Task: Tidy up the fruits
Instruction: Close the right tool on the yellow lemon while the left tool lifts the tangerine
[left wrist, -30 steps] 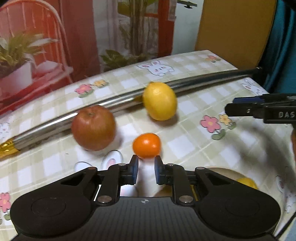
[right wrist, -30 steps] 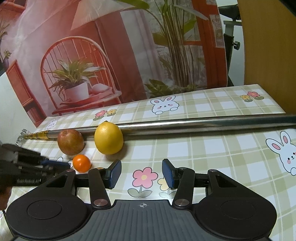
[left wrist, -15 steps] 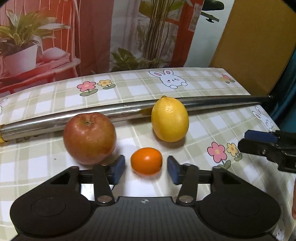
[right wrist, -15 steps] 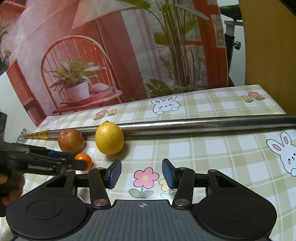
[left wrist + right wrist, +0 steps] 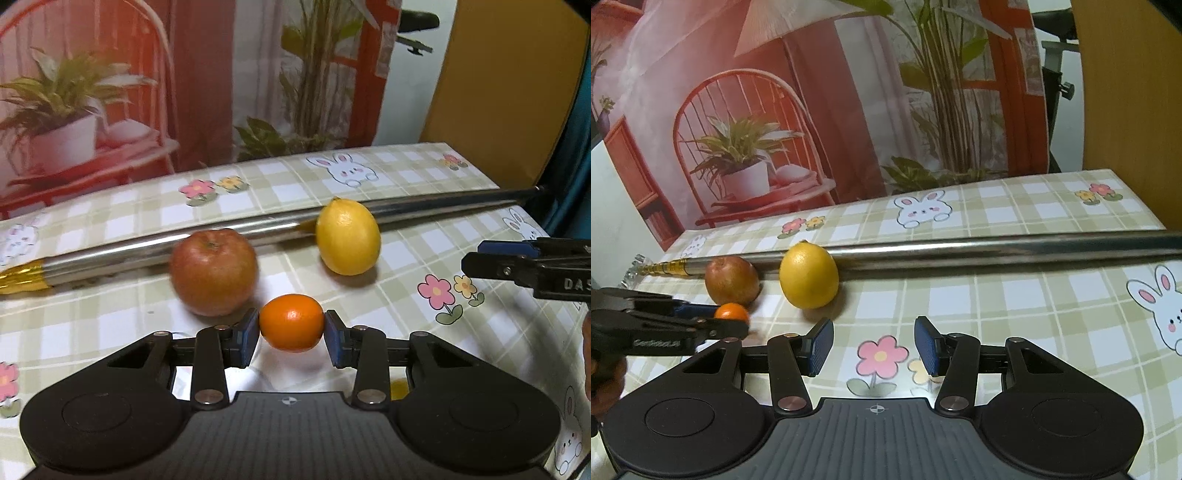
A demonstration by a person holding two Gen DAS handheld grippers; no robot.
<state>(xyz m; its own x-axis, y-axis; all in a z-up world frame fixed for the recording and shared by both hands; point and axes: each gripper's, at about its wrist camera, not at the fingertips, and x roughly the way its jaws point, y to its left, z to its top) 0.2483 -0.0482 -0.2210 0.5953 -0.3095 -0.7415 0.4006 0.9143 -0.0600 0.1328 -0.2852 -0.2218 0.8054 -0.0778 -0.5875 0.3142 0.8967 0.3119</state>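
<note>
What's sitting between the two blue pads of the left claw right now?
A small round orange citrus fruit sits between the left claw pads, both touching its sides. The left wrist view shows this best.

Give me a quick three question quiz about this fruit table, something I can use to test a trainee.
1. True or false: the left gripper has the small orange fruit between its pads.
2. Which fruit lies nearest the gold-wrapped end of the metal pole? A) lemon B) apple C) small orange fruit
3. Fill in: between the pads of the right gripper there is only the ____ printed on the tablecloth.

Key: 1 true, both pads touch its sides. 2 B. 3 flower.
</note>
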